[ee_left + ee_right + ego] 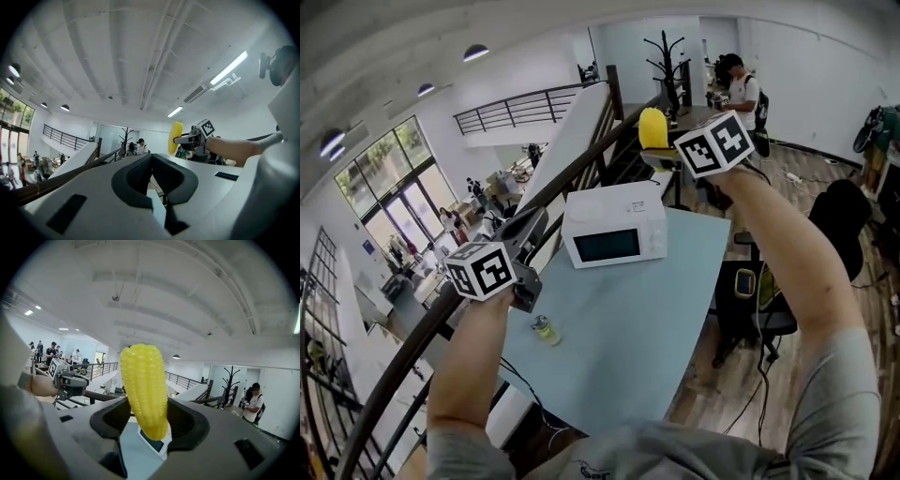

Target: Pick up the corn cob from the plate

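My right gripper [657,150] is raised high over the far end of the table and is shut on a yellow corn cob [652,128]. In the right gripper view the cob [143,385] stands almost upright between the jaws of that gripper [147,414], its lower end pinched and its tip pointing up. The left gripper view shows the same cob [176,137] held in the air to the right. My left gripper [534,223] hangs over the table's left edge with its tips together and nothing between them; its own view shows the left gripper [152,161] the same way. No plate is in view.
A white microwave [614,225] stands on the light blue table [619,347], and a small bottle [546,329] lies near the left edge. A dark stair railing [412,347] runs along the left. A black chair [750,300] sits to the right. A person [741,89] stands far back.
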Motion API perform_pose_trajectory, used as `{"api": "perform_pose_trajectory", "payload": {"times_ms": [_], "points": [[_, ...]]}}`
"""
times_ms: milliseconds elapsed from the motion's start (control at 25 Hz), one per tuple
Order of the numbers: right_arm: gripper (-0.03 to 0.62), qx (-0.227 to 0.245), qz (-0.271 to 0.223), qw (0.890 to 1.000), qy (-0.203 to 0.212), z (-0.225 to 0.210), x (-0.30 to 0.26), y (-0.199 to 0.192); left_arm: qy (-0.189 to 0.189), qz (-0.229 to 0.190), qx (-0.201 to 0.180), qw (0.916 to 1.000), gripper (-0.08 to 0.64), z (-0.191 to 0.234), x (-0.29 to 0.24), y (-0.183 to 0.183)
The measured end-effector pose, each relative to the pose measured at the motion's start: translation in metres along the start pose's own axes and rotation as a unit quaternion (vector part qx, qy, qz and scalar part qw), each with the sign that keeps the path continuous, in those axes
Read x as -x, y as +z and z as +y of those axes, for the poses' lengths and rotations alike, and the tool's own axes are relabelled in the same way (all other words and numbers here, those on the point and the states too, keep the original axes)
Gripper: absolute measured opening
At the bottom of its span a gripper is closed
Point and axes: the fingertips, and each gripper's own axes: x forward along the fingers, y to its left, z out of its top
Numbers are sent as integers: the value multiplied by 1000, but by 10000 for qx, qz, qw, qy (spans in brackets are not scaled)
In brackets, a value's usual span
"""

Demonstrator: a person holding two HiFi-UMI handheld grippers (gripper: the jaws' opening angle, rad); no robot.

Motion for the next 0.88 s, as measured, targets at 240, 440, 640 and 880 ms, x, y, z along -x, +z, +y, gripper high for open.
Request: {"api": "perform_pose_trajectory", "payload": {"times_ms": [240,440,640,880], "points": [[250,-188,-189,9991,318,16,46,-34,330,52,-91,9994,18,-63,42,-21],[250,-270,-180,9986,412,32,63,-48,418,-71,-34,9991,18,-83,67,-28],[249,-396,-185,9980,447,56,62,-55,260,-131,-197,9994,18,-81,88,-32],[250,-690,-212,9964,449,98,42,-59,-193,-94,-442,9988,18,-62,112,-41]]}}
